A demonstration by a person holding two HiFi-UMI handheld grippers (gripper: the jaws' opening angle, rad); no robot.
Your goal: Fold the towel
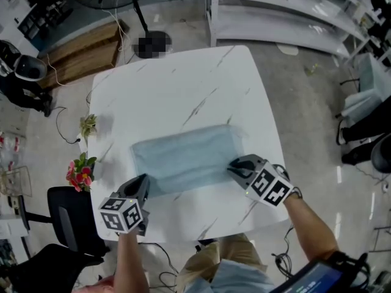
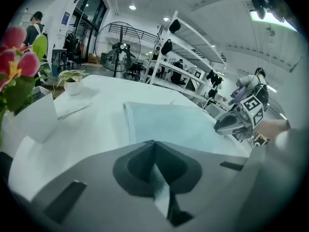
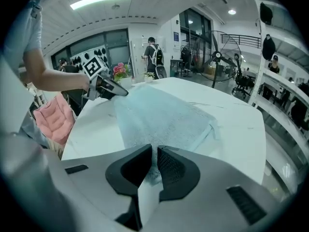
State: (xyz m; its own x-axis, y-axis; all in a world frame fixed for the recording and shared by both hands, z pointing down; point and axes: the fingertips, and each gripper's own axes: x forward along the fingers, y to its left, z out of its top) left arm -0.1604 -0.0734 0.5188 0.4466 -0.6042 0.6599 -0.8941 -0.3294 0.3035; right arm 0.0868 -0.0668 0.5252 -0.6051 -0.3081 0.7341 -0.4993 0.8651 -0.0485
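A pale blue towel (image 1: 186, 157) lies as a flat rectangle on the white marble table (image 1: 171, 84), toward its near half. My left gripper (image 1: 142, 180) sits at the towel's near left corner. In the left gripper view the towel (image 2: 178, 122) spreads ahead and the left gripper (image 2: 154, 144) has its jaws together with a strip of cloth pinched between them. My right gripper (image 1: 232, 166) is at the near right corner. In the right gripper view the right gripper (image 3: 154, 151) shows only a narrow gap, filled by the edge of the towel (image 3: 159, 115).
Pink flowers (image 1: 79, 173) and a small potted plant (image 1: 88, 126) stand by the table's left edge. A black chair (image 1: 67, 215) is at the near left. A fan base (image 1: 153, 41) and white shelving (image 1: 275, 11) lie beyond the table's far side.
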